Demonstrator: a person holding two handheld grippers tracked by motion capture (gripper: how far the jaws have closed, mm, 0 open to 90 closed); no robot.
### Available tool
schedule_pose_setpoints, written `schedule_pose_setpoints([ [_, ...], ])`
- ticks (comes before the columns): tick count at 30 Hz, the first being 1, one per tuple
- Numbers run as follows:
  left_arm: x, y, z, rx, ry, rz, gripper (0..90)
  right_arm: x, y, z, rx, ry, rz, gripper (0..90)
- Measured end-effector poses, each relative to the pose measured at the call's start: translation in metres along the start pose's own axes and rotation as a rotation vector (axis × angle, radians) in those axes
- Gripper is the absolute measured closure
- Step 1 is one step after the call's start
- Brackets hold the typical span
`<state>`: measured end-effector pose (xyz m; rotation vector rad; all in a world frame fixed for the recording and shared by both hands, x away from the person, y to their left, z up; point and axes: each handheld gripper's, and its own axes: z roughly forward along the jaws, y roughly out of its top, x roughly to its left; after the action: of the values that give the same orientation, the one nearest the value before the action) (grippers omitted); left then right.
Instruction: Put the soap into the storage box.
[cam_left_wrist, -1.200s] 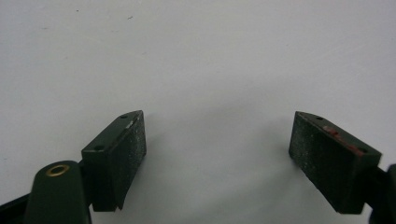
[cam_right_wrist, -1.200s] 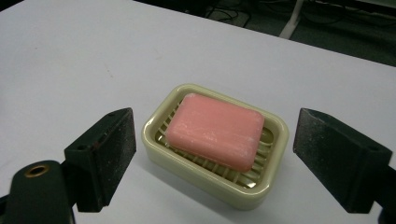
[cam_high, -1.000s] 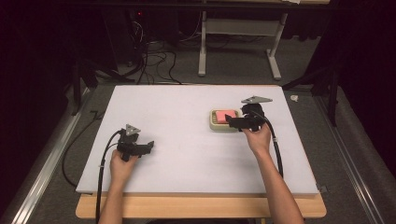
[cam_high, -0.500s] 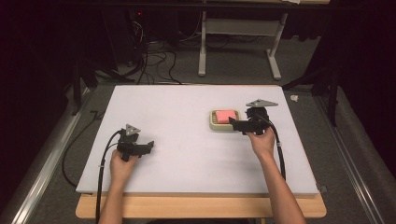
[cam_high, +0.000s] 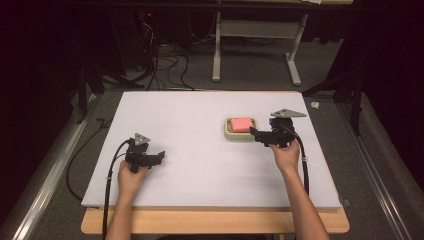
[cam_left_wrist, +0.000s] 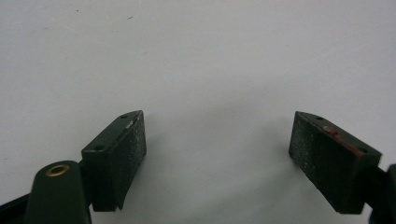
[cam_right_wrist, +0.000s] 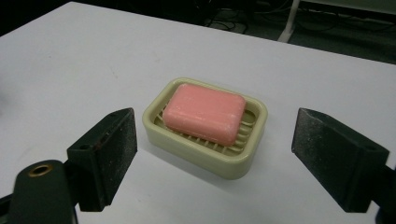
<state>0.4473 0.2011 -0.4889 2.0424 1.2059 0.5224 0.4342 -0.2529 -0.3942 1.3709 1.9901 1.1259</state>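
A pink bar of soap (cam_right_wrist: 204, 113) (cam_high: 240, 123) lies in a cream soap dish (cam_right_wrist: 233, 161) (cam_high: 228, 132) on the white table, right of its middle. My right gripper (cam_right_wrist: 212, 158) (cam_high: 254, 133) stands open just short of the dish, pointing at it, its jaws wide apart with nothing between them. My left gripper (cam_left_wrist: 217, 154) (cam_high: 160, 156) rests low over bare table at the front left, open and empty, far from the dish.
The white table top (cam_high: 200, 150) sits on a wooden board (cam_high: 215, 222). A cable (cam_high: 107, 175) trails from the left gripper off the front edge. Behind the table are a metal stand (cam_high: 255, 45) and floor cables (cam_high: 165, 65).
My right gripper has drawn back to the right, away from the soap dish. The soap and dish stay in place, and the left gripper has not moved.
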Motion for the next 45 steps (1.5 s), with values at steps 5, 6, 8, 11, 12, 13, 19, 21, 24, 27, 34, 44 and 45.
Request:
schedule_pose_setpoints([
  [5, 0.000, 0.000, 0.000, 0.000, 0.000, 0.000, 19.3, -0.001, -0.001, -0.005, -0.005, -0.001, 0.006, 14.9],
  [6, 0.000, 0.000, 0.000, 0.000, 0.000, 0.000, 19.3, -0.001, -0.001, -0.006, -0.007, -0.002, 0.006, 14.9],
  [8, 0.000, 0.000, 0.000, 0.000, 0.000, 0.000, 19.3, -0.001, -0.001, -0.008, -0.010, -0.001, 0.002, 14.9],
  [11, 0.000, 0.000, 0.000, 0.000, 0.000, 0.000, 19.3, 0.000, -0.001, -0.011, -0.013, 0.000, 0.000, 14.9],
  [12, 0.000, 0.000, 0.000, 0.000, 0.000, 0.000, 19.3, 0.000, -0.001, -0.012, -0.014, 0.000, 0.000, 14.9],
  [13, 0.000, 0.000, 0.000, 0.000, 0.000, 0.000, 19.3, 0.000, -0.002, -0.013, -0.020, 0.000, -0.005, 15.1],
  [19, 0.000, 0.000, 0.000, 0.000, 0.000, 0.000, 19.3, -0.002, -0.008, -0.019, -0.028, -0.004, 0.005, 15.2],
  [21, 0.000, 0.000, 0.000, 0.000, 0.000, 0.000, 19.3, -0.003, -0.010, -0.021, -0.031, -0.008, 0.008, 15.2],
  [24, 0.000, 0.000, 0.000, 0.000, 0.000, 0.000, 19.3, -0.004, -0.013, -0.024, -0.031, -0.013, 0.008, 15.2],
  [27, 0.000, 0.000, 0.000, 0.000, 0.000, 0.000, 19.3, -0.006, -0.016, -0.028, -0.038, -0.013, 0.014, 15.2],
  [34, 0.000, 0.000, 0.000, 0.000, 0.000, 0.000, 19.3, -0.008, -0.021, -0.034, -0.044, -0.020, 0.026, 15.3],
  [44, 0.000, 0.000, 0.000, 0.000, 0.000, 0.000, 19.3, -0.011, -0.030, -0.047, -0.054, -0.025, 0.039, 15.4],
  [45, 0.000, 0.000, 0.000, 0.000, 0.000, 0.000, 19.3, -0.011, -0.031, -0.048, -0.055, -0.026, 0.033, 15.5],
])
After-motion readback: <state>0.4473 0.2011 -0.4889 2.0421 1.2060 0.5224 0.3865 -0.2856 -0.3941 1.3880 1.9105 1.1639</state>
